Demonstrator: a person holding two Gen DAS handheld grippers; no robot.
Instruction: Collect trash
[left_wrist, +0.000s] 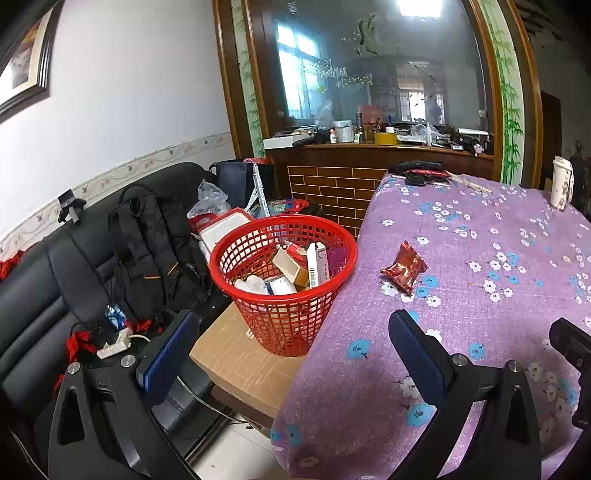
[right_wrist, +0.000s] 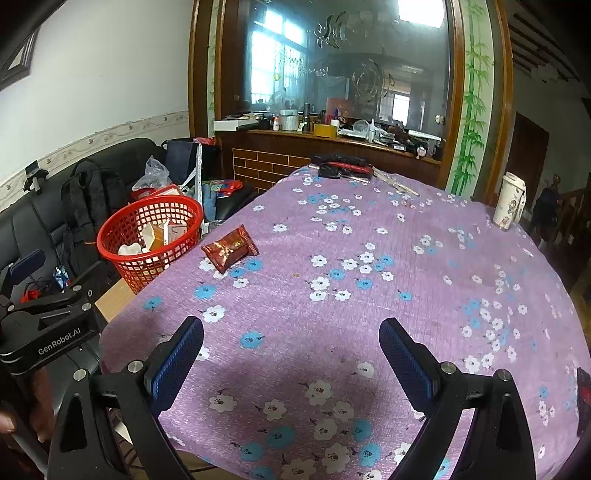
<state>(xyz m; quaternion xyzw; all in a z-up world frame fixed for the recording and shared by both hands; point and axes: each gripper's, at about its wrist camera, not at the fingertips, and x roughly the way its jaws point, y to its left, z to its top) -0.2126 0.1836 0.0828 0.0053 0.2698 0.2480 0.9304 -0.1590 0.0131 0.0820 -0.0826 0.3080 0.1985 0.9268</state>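
A crumpled red foil wrapper (left_wrist: 403, 268) (right_wrist: 229, 248) lies on the purple flowered tablecloth (left_wrist: 480, 295) (right_wrist: 369, 295) near the table's left edge. Beside that edge a red mesh basket (left_wrist: 284, 317) (right_wrist: 122, 236) stands on a cardboard box (left_wrist: 240, 362), holding several cartons and papers. My left gripper (left_wrist: 293, 332) is open over the table's near left corner, with nothing between its blue pads. My right gripper (right_wrist: 291, 343) is open above the cloth, well short of the wrapper and to its right. The left gripper's body (right_wrist: 48, 325) shows at the left of the right wrist view.
A black sofa (left_wrist: 44, 302) with a black backpack (left_wrist: 155, 243), a power strip (left_wrist: 114, 343) and bags lies left of the basket. A white patterned cup (right_wrist: 509, 201) stands at the table's far right. Black and red items (right_wrist: 343, 166) lie at the far edge before a cluttered counter (right_wrist: 332, 129).
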